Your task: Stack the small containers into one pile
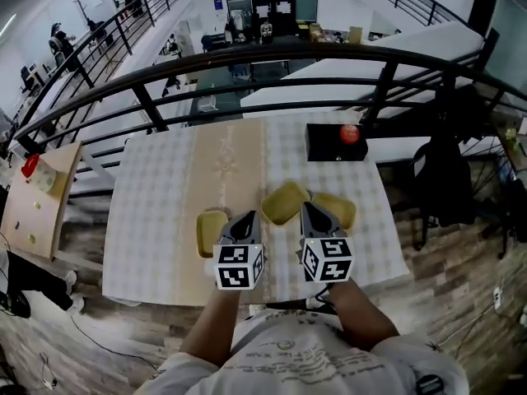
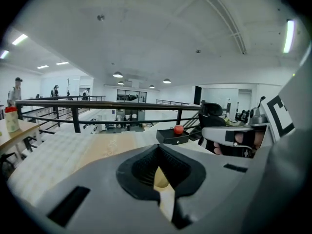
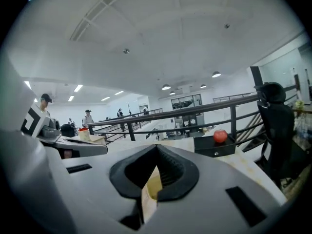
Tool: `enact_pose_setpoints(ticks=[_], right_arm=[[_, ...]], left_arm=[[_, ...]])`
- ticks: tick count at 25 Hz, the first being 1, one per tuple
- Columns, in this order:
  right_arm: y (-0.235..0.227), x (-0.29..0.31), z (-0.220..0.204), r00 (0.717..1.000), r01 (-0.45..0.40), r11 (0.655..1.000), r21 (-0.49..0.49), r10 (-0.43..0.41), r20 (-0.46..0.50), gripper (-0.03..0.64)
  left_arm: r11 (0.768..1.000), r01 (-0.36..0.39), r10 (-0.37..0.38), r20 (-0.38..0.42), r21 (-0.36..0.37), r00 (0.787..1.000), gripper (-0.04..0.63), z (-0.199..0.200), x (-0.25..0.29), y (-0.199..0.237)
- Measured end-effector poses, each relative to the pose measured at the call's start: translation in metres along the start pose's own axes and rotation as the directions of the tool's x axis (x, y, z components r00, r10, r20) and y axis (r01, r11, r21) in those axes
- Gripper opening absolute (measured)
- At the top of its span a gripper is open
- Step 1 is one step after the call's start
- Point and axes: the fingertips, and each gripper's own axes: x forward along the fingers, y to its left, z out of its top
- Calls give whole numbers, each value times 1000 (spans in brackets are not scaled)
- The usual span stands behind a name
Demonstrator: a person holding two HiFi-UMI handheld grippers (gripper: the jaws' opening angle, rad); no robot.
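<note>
Stacking not yet begun: left gripper (image 1: 249, 219) and right gripper (image 1: 307, 209), fingers pressed together and empty, hover by three separate shallow yellow plastic containers (image 1: 285, 202); the next move probably calls for spreading them round one rim.

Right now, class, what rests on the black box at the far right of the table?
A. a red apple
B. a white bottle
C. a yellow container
A: a red apple sits on top of the black box.

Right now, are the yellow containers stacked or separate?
Separate. The head view shows the left container, middle container and right container side by side on the table, none nested.
</note>
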Motion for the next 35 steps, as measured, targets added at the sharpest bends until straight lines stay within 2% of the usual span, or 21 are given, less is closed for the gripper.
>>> enact_pose_setpoints(ticks=[4, 7, 15, 19, 22, 24, 29, 32, 35], right_arm=[[-18, -15, -8, 996, 81, 997, 12, -80, -23, 3], [-35, -25, -19, 989, 142, 990, 26, -141, -42, 3], [-73, -52, -30, 970, 239, 969, 60, -235, -62, 3], [-87, -62, -34, 964, 261, 963, 71, -256, -69, 3], [-100, -70, -39, 958, 281, 956, 81, -275, -79, 3], [-108, -75, -46, 953, 294, 952, 90, -285, -98, 3], [-122, -86, -57, 947, 308, 946, 104, -294, -128, 3], [-134, -91, -61, 941, 323, 941, 103, -308, -138, 3], [-148, -98, -59, 934, 344, 933, 111, -327, -142, 3]], left_arm=[[995, 94, -93, -52, 21, 994, 6, -8, 20, -16], [984, 162, -154, -102, 75, 983, 6, -24, 38, -31], [938, 264, -209, -242, 224, 948, 9, -67, 79, -67], [887, 344, -228, -355, 309, 906, 66, -93, 101, -79], [853, 422, -261, -449, 307, 855, 80, -114, 115, -87], [836, 452, -258, -503, 312, 825, 89, -128, 124, -89], [782, 465, -163, -584, 415, 795, 89, -151, 149, -88], [770, 492, -149, -636, 407, 757, 89, -165, 162, -91], [774, 486, -124, -656, 405, 744, 89, -173, 175, -88]])
